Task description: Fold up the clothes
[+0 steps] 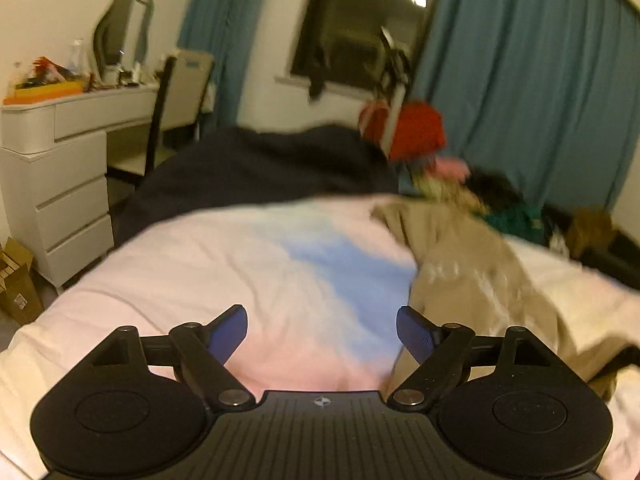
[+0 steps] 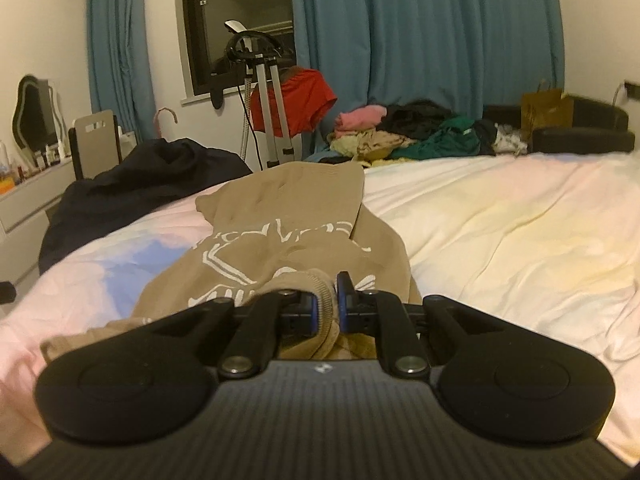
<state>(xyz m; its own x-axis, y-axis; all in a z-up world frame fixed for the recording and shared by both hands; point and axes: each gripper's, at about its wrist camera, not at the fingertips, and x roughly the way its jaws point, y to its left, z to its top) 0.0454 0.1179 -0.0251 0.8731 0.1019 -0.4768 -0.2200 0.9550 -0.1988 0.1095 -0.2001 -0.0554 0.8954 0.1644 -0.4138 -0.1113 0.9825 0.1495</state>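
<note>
On bed [image 2: 500,216], right tongs [image 2: 329,300] pinching tan garment [image 2: 304,216]

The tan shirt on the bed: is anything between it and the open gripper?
Nothing visible is. The left gripper hangs open over bare bedsheet, and the tan shirt lies just to its right with no object between. The right gripper is already shut on the shirt's ribbed edge.

Blue curtains [image 2: 420,40] flank a dark window [image 2: 236,20]; a white dresser [image 1: 60,184] with a mirror [image 1: 120,28] stands against pale walls.
</note>
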